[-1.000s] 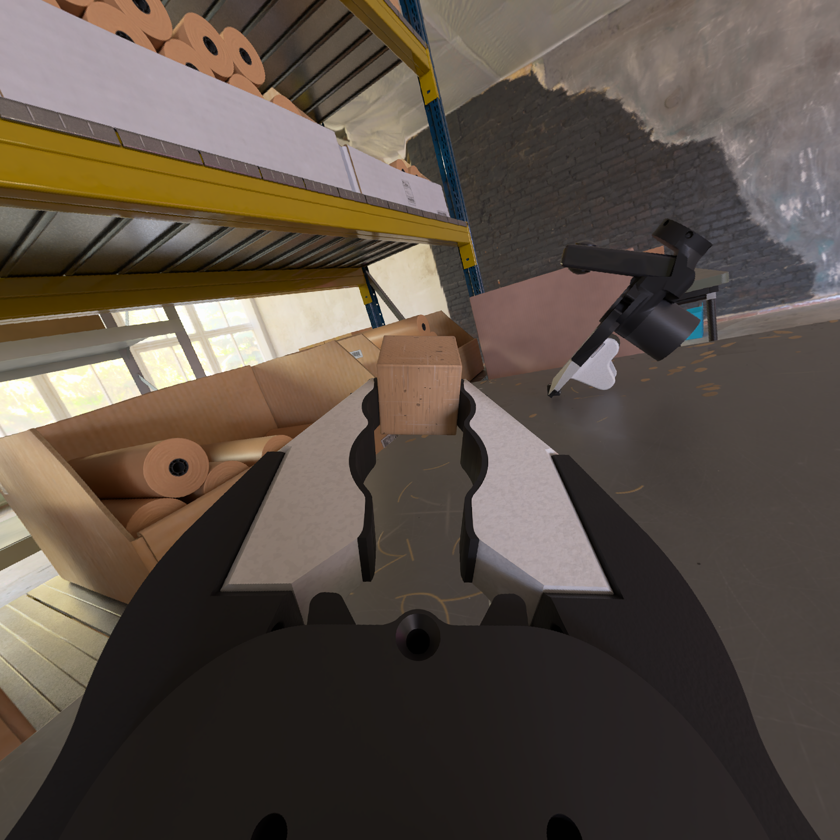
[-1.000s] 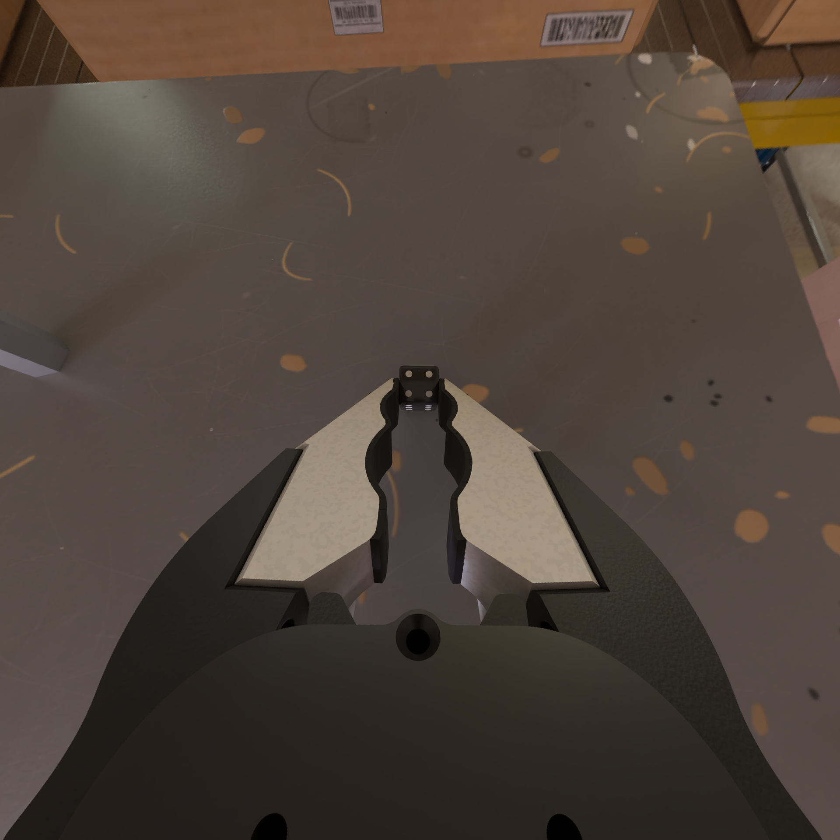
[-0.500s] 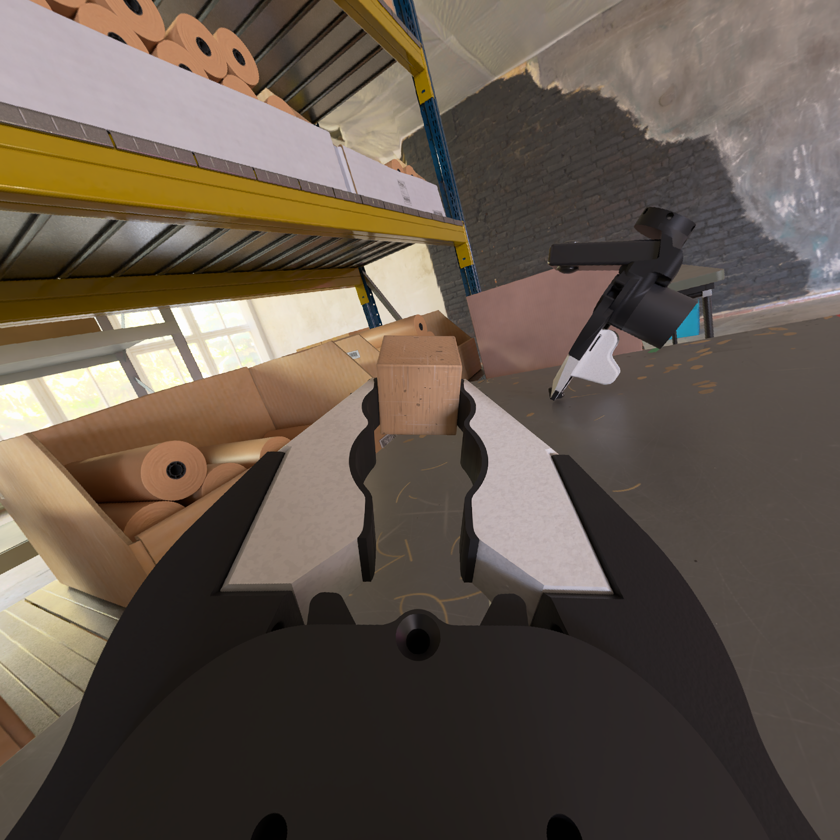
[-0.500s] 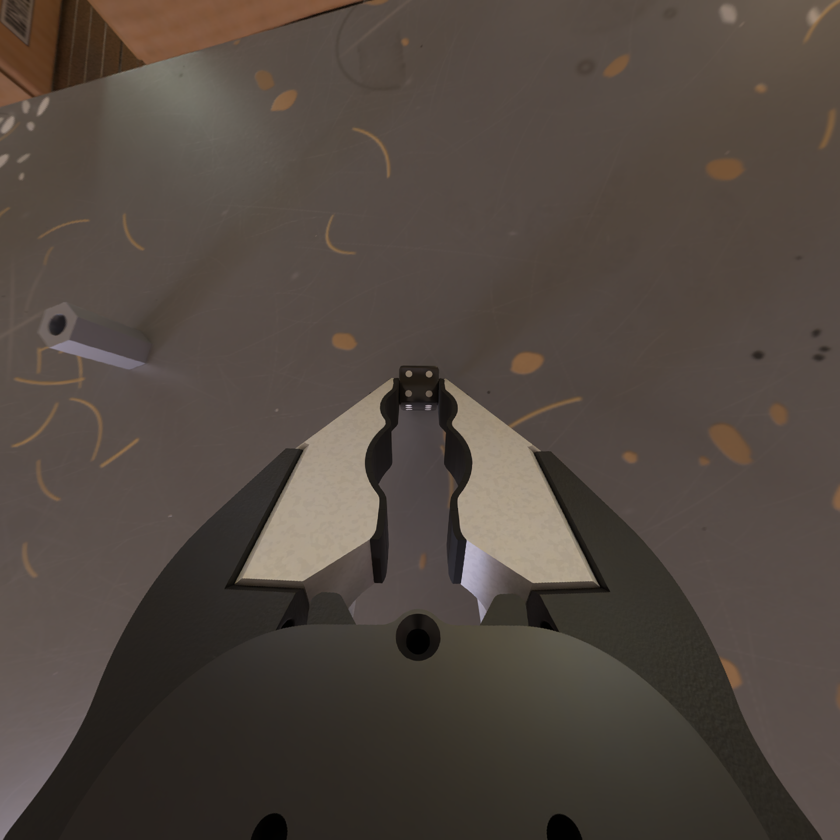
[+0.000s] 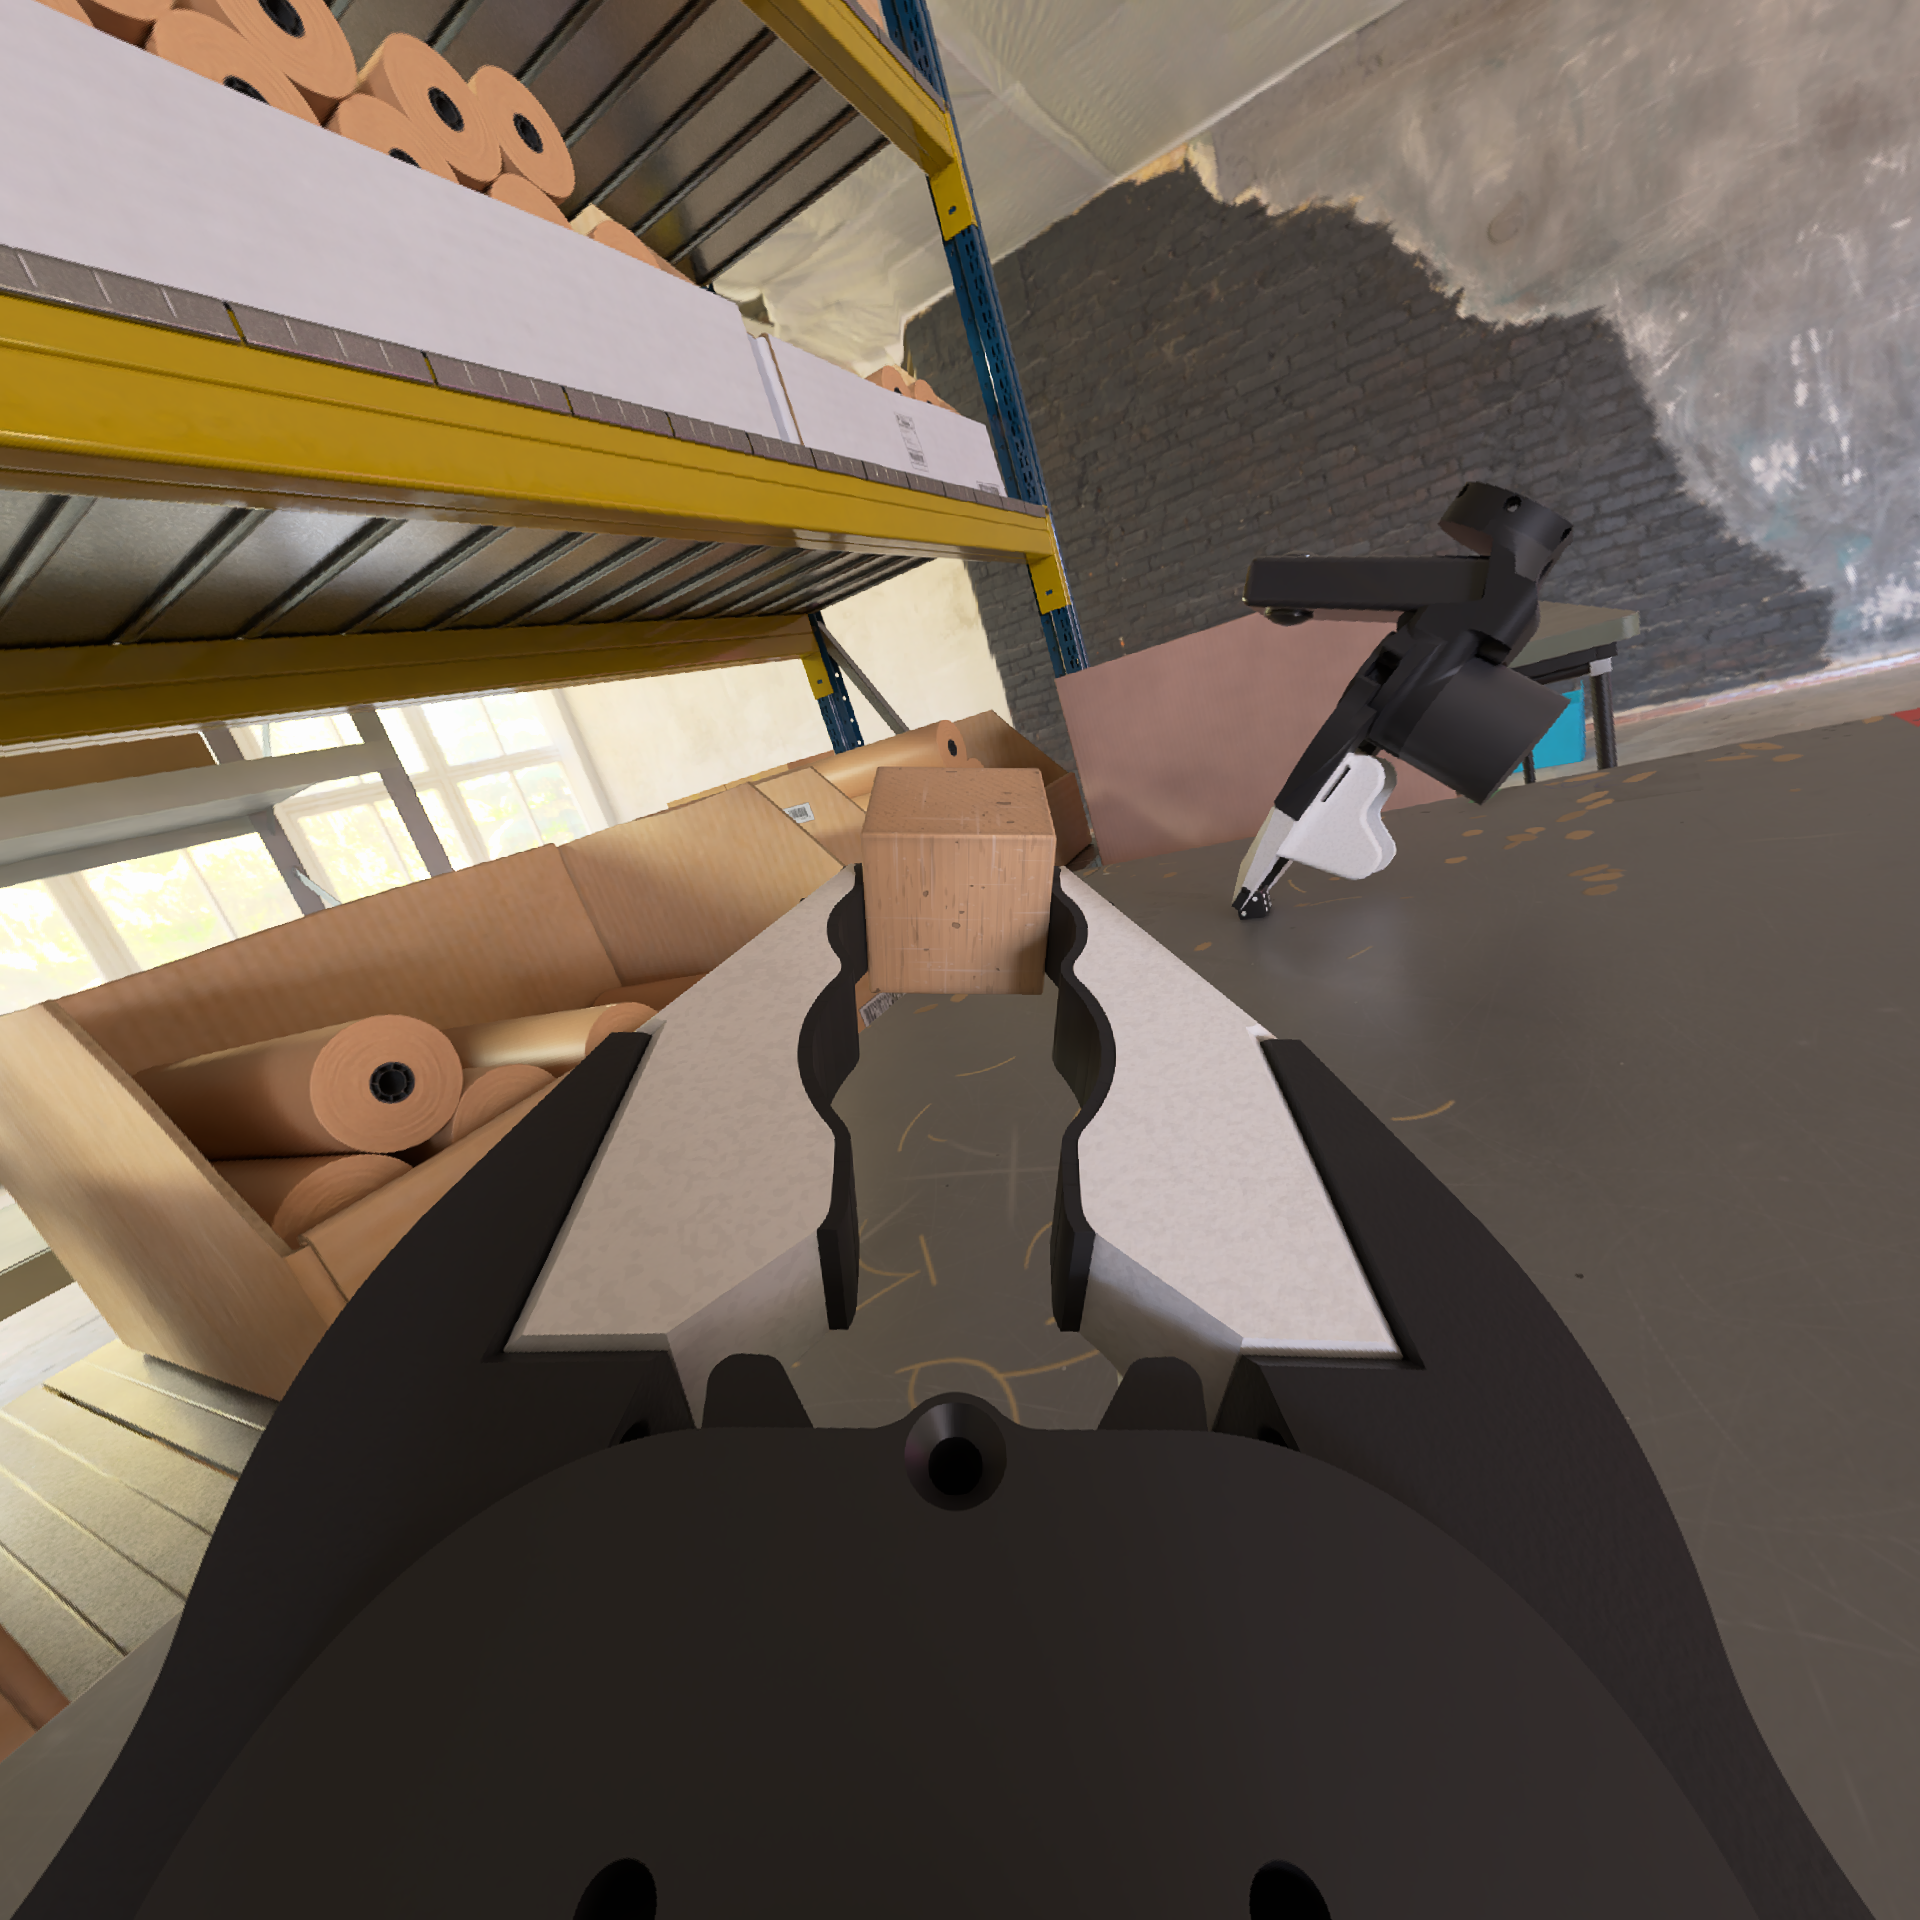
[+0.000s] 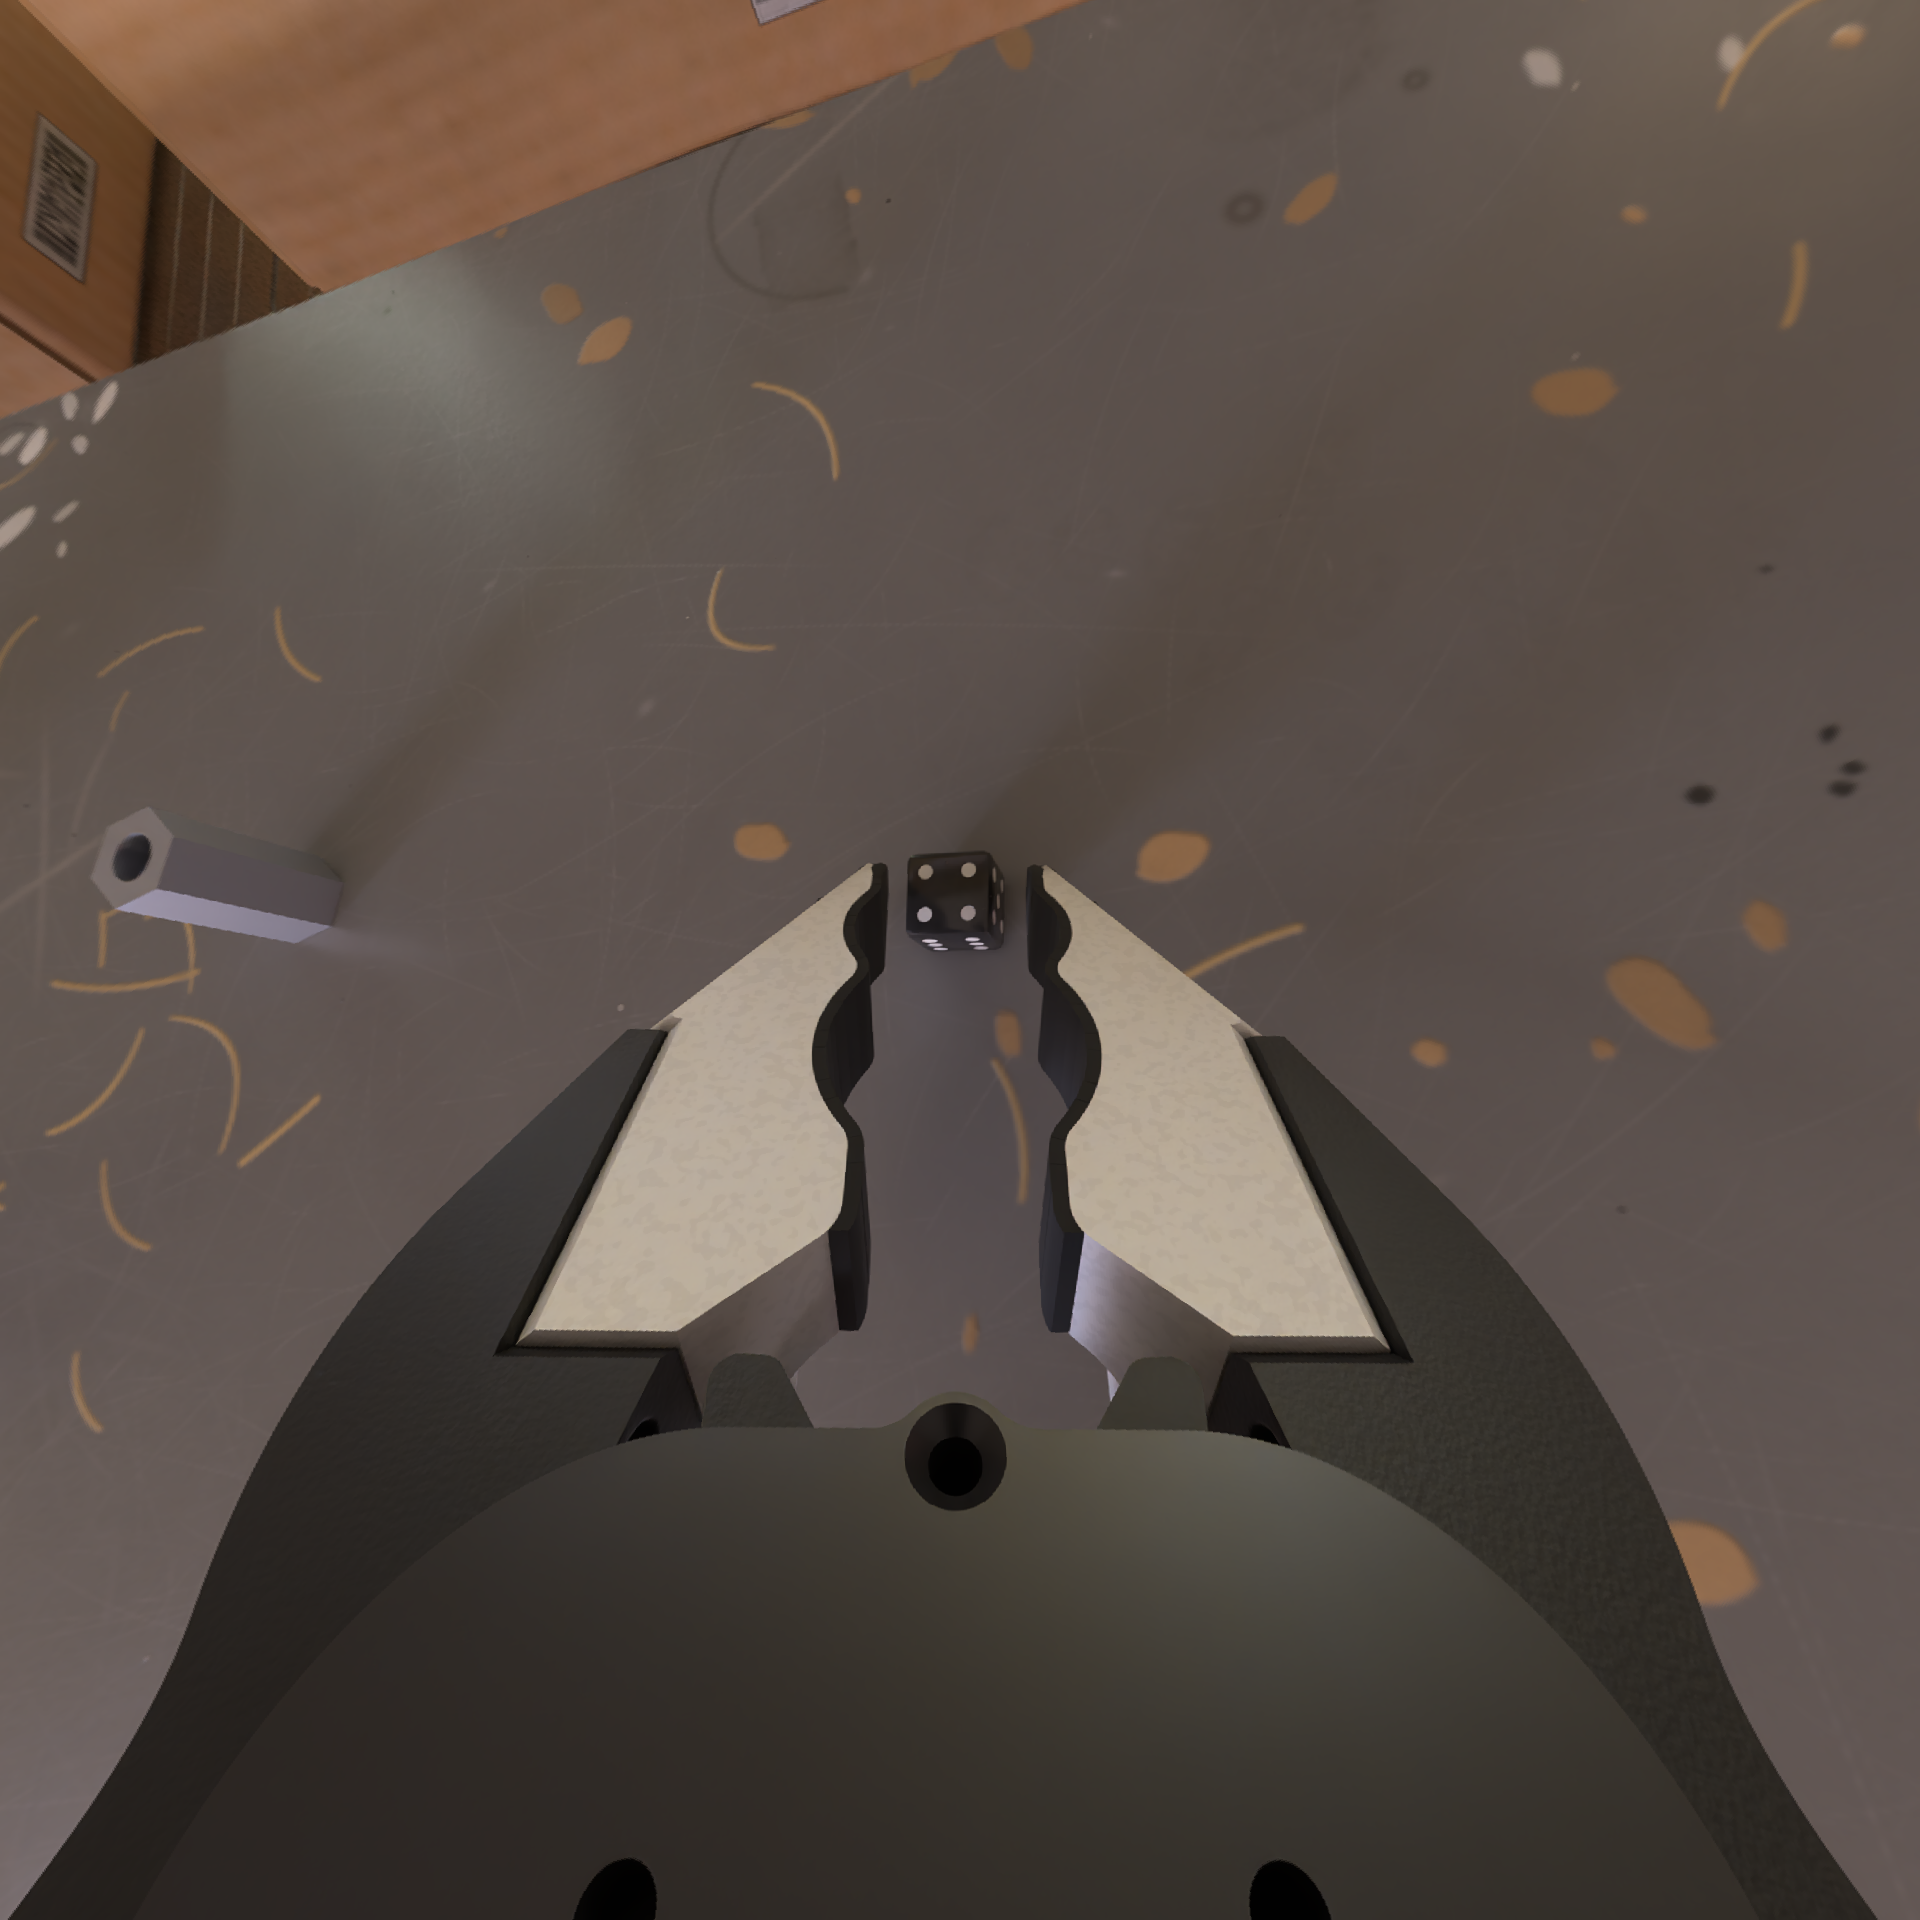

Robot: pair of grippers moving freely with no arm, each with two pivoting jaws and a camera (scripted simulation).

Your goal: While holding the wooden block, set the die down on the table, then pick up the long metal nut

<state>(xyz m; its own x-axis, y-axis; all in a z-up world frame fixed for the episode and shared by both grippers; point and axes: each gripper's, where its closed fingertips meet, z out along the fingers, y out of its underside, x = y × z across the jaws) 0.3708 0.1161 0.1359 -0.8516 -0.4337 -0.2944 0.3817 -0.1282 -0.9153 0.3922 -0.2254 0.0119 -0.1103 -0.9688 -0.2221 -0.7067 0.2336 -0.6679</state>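
Note:
My left gripper (image 5: 954, 914) is shut on the wooden block (image 5: 956, 883), a light cube held between the fingertips above the grey table (image 5: 1558, 1091). My right gripper (image 6: 956, 904) is open, with small gaps on both sides of the black die (image 6: 956, 902), which rests on the table (image 6: 1351, 623) between the fingertips. The long metal nut (image 6: 213, 875), a grey hexagonal tube, lies on the table to the left of the right gripper. The right gripper also shows in the left wrist view (image 5: 1252, 902), tilted down with its tips at the table.
Cardboard boxes (image 6: 364, 125) stand beyond the table's far edge. In the left wrist view a yellow shelf rack (image 5: 468, 457) with paper rolls (image 5: 384, 1081) stands left of the table. A brown board (image 5: 1174, 748) leans at the far side.
My right gripper has opened and let go of the die, which now sits on the table. The right wrist view shifted a little. The left gripper still holds the block, hardly moved.

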